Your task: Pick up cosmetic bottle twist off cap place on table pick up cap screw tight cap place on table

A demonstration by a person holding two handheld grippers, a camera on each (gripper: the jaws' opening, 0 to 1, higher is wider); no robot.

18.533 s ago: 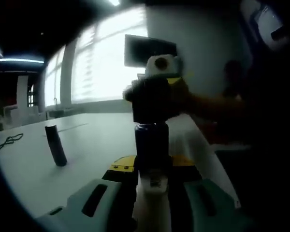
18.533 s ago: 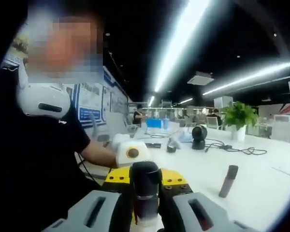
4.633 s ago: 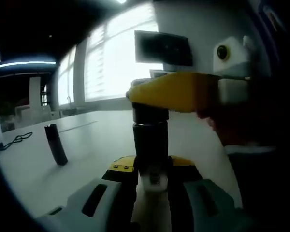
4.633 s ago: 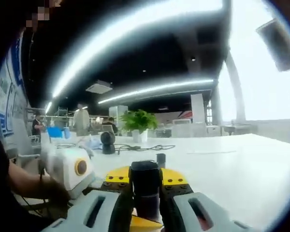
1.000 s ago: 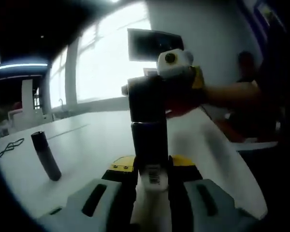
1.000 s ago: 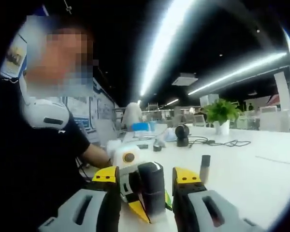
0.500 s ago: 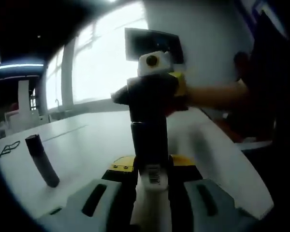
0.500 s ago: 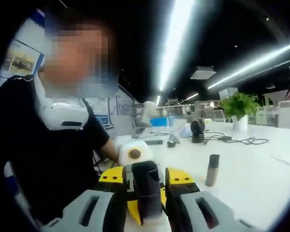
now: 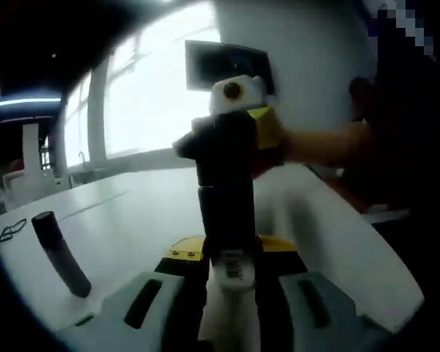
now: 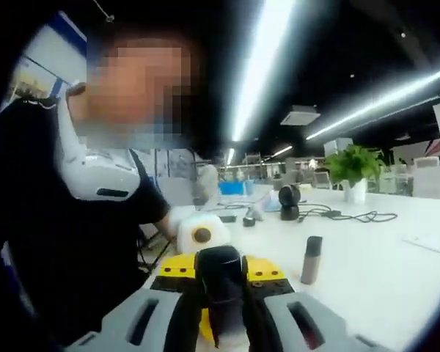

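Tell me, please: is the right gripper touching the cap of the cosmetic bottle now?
Touching. In the right gripper view the right gripper has its jaws pressed against both sides of the dark cap, with no gap.

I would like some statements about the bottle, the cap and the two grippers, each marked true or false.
1. The left gripper is shut on the dark bottle. True.
2. The right gripper is open and holds nothing. False: it is shut on the cap.
3. The cap lies on the table. False: it sits on top of the bottle, held by the right gripper.
4. A second dark bottle stands on the table. True.
5. A green plant shows in the right gripper view. True.
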